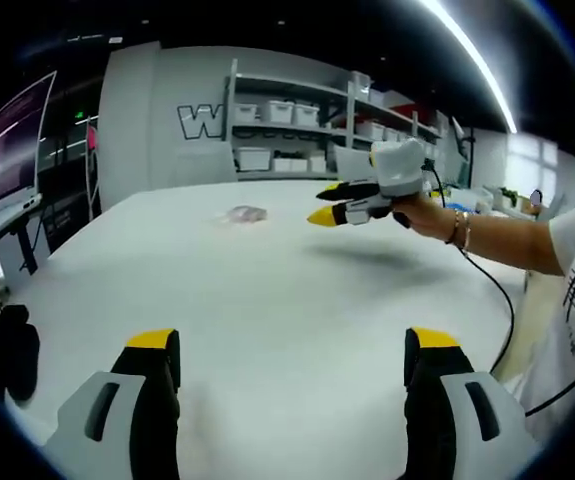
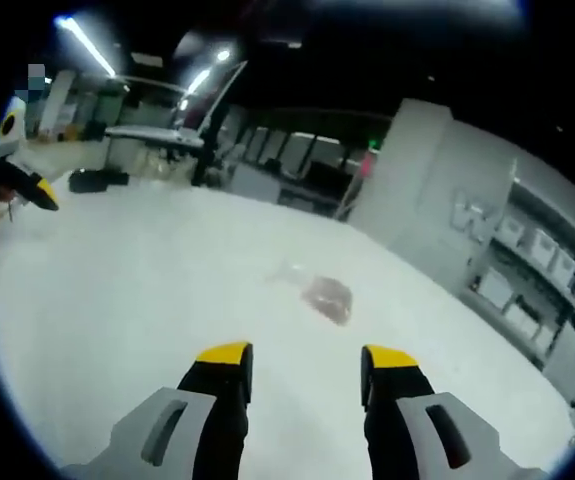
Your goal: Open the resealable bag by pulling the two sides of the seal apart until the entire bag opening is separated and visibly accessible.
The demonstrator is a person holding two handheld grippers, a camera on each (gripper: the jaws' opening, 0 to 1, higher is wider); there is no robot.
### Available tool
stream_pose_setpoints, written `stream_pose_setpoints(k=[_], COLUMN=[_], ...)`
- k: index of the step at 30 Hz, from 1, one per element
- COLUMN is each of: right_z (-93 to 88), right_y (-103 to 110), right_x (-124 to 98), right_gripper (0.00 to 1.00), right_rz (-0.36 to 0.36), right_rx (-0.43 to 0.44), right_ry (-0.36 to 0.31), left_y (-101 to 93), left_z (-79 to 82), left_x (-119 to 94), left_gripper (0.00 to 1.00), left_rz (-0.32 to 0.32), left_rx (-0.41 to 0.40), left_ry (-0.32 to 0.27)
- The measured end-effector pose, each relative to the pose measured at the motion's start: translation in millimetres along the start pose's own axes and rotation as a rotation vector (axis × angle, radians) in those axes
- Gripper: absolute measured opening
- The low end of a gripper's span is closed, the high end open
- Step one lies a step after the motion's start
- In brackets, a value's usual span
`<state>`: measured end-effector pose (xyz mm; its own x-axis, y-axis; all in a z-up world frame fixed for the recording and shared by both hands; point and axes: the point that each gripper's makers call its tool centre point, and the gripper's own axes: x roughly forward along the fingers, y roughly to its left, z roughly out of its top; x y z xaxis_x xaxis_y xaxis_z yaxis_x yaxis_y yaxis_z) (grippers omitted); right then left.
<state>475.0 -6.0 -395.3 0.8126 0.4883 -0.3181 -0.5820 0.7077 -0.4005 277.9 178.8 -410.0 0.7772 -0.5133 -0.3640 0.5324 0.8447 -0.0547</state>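
resealable bag [image 2: 319, 294] lies flat on the white table [image 2: 117, 300], well out from its edges, something pinkish inside, seal state can't tell. left gripper [image 1: 292, 357] hangs over the near table, jaws wide, nothing held. right gripper [image 2: 303, 363] points at the bag, short of it, jaws wide and empty, a hand [image 1: 419, 213] gripping it.
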Motion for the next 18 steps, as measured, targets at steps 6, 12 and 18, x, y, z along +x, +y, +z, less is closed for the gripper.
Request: stream_pose_setpoints(k=[6,12,18], right_z=[4.0,7.9,8.3], right_y=[1,4,8], right_x=[10,18,23], right_gripper=[0.40,0.39,0.38], right_rz=[-0.001,-0.001,0.007], right_rx=[-0.086,-0.148,-0.190], right_ry=[-0.002,-0.011,-0.011], left_y=[0.4,-1.3,1.5], left_z=[-2.6,-4.9,-6.4], left_x=[0,0,-2], left_gripper=[0.92,0.92,0.92], left_rz=[0.004,0.003,0.012], left_rx=[0.000,0.000,-0.004], left_ry=[0.006,0.008,0.008])
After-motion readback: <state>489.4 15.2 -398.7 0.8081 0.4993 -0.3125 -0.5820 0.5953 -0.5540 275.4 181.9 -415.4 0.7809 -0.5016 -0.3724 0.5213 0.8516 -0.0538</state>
